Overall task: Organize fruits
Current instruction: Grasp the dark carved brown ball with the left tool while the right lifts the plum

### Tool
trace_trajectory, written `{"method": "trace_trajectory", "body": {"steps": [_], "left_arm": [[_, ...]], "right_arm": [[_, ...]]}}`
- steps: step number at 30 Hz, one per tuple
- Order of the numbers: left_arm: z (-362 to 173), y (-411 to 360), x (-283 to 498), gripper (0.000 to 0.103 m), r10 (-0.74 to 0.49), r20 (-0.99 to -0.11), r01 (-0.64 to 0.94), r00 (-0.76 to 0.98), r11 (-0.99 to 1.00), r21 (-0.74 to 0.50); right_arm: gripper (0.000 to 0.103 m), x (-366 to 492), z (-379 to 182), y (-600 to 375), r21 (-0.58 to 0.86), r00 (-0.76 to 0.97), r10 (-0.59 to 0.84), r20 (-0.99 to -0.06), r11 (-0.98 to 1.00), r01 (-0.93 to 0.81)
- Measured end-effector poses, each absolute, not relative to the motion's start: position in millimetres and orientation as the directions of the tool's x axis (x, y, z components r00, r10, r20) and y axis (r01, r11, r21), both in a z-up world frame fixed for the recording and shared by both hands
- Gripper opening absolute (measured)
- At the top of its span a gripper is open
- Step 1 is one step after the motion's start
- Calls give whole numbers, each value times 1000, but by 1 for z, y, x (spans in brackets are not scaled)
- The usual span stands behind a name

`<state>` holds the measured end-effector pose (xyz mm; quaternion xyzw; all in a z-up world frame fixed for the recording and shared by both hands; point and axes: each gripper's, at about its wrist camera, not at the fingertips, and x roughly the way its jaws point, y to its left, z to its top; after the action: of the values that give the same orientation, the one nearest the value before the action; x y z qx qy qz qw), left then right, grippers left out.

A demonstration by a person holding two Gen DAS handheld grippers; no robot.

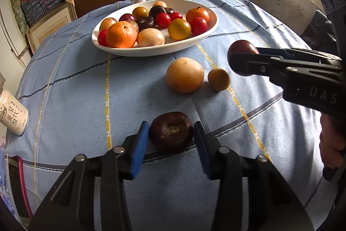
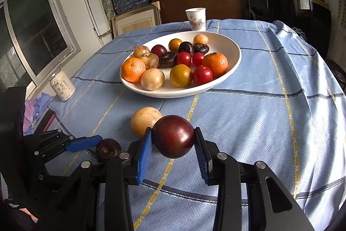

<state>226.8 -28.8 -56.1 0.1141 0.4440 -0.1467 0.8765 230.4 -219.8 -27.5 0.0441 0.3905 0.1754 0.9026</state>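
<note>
Your right gripper point(image 2: 173, 136) is clamped on a dark red plum point(image 2: 173, 136), held above the blue checked cloth point(image 2: 248, 122) in front of the white bowl point(image 2: 234, 48) of mixed fruit. Your left gripper point(image 1: 171, 133) has its jaws apart around a dark water chestnut point(image 1: 171, 131) lying on the cloth – whether the pads touch it, you cannot tell. Between that chestnut and the bowl sit a tan round fruit point(image 1: 185, 75) and, just beside it, a small yellow-orange fruit point(image 1: 218, 79)

A paper cup point(image 2: 195, 19) stands behind the bowl on the blue checked tablecloth point(image 2: 259, 114). A white drink can point(image 2: 62, 85) stands near the table's left edge, beside a window point(image 2: 32, 31).
</note>
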Motion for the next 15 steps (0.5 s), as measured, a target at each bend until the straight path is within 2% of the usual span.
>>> {"method": "trace_trajectory", "body": {"steps": [9, 15], "left_arm": [[-54, -28, 225, 42, -161, -805, 362, 570, 929, 70], [-41, -20, 218, 42, -188, -769, 339, 611, 940, 39]], "right_arm": [[39, 230, -27, -222, 220, 639, 352, -684, 935, -280], [39, 227, -23, -224, 214, 662, 351, -663, 935, -281]]}}
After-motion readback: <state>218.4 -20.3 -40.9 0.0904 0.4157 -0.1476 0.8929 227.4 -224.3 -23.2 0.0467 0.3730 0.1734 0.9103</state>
